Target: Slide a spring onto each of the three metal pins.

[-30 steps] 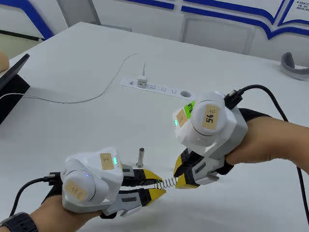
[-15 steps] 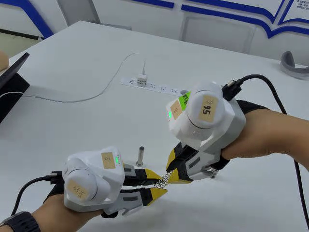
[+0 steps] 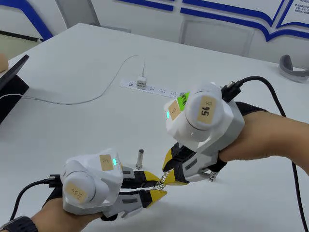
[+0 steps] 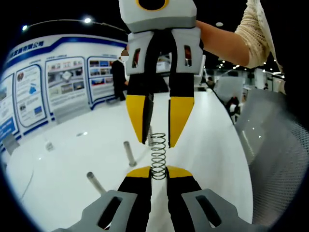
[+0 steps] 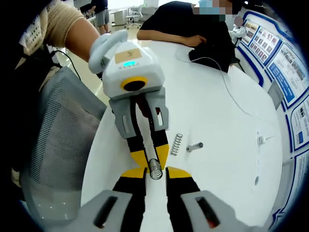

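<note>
Left tool [image 4: 158, 173] and right tool [image 5: 155, 173], both almost closed, are pinching the spring [image 4: 158, 154] by its ends; better keeping it straight toward the pin [image 3: 140, 158] at ten o'clock.

Left tool [image 3: 161, 186] held low, near the bottom edge of the head view, with the left hand [image 3: 54, 217] wrapped behind its housing. Jaws pointing right. Right tool [image 3: 171, 173] held higher, tilted down and to the left, with the right hand [image 3: 246, 140] behind it. Bare forearm [image 3: 285, 140] entering from the right. Tips of the two tools facing each other, close together. Jaws of each tool closed on opposite ends of one spring [image 3: 163, 179]. Same two-ended grip seen along the jaws in both gripper views.
</note>
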